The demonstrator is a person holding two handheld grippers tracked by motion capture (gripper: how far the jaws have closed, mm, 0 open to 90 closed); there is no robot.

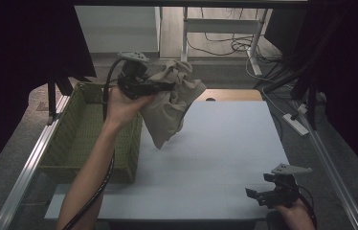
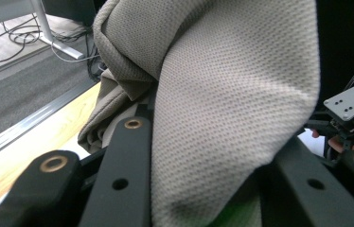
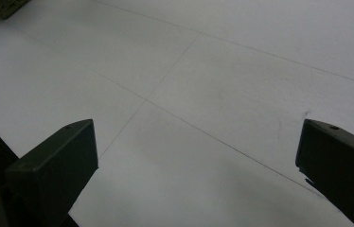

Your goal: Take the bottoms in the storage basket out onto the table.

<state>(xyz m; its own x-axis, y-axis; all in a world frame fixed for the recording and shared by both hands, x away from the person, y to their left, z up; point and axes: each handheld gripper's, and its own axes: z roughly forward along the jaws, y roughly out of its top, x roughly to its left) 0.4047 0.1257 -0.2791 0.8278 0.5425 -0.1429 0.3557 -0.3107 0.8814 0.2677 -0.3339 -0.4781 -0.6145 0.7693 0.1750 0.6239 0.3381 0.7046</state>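
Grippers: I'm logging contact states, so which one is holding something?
The left gripper, raised beside the basket, clamps the beige cloth; the right gripper is open.

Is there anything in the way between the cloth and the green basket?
Nothing visible. The left gripper holds the cloth in the air just right of the basket, and the basket's open top looks bare. The right gripper waits open at the table's near right corner.
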